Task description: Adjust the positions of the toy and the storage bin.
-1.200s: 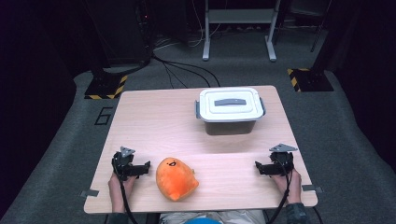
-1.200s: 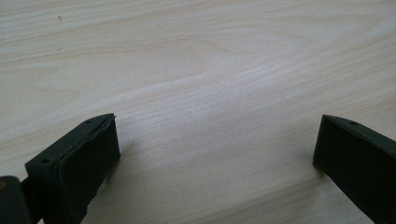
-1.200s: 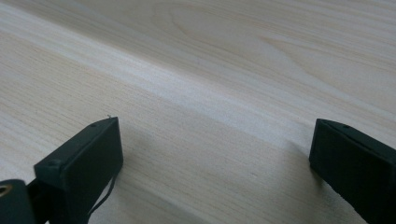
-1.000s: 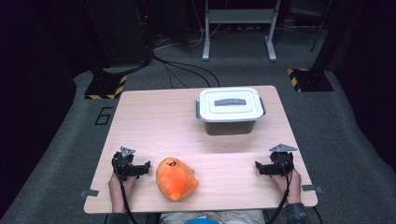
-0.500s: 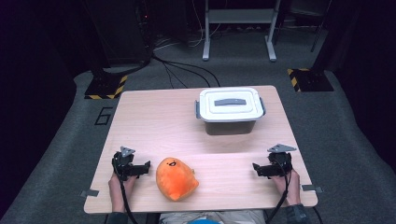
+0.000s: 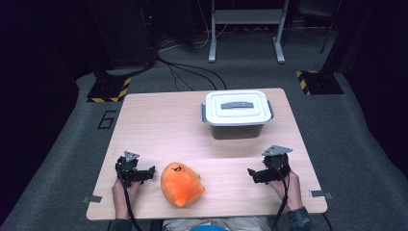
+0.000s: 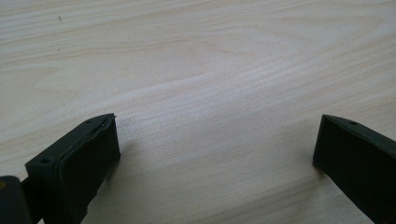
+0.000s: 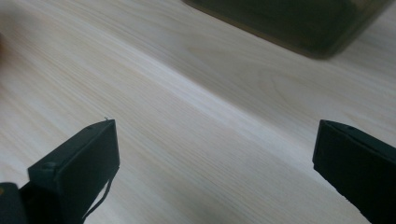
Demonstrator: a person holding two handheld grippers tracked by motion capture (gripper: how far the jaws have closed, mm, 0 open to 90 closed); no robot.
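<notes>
An orange plush toy [image 6: 180,184] with a small face lies near the front edge of the wooden table [image 6: 163,125]. My left gripper [image 6: 150,172] rests just left of the plush, its jaws pointing at it and apart from it. In the left gripper view the left gripper [image 7: 215,158] is open over bare wood. My right gripper [image 6: 252,174] sits at the front right, aimed leftward. Its own view shows the right gripper [image 8: 215,158] open, nothing between the jaws. A grey box with a shut white lid [image 6: 236,113] stands at the back right; the box's dark wall [image 8: 299,23] appears ahead of the right jaws.
Beyond the table lie grey carpet, black cables [image 6: 192,72] and a metal stand [image 6: 245,29]. Yellow-black striped bases [image 6: 108,90] sit on the floor at both back corners. Bare tabletop stretches between the plush and the box.
The right gripper has shifted a little to the left along the front of the table. The left gripper and the plush have stayed put.
</notes>
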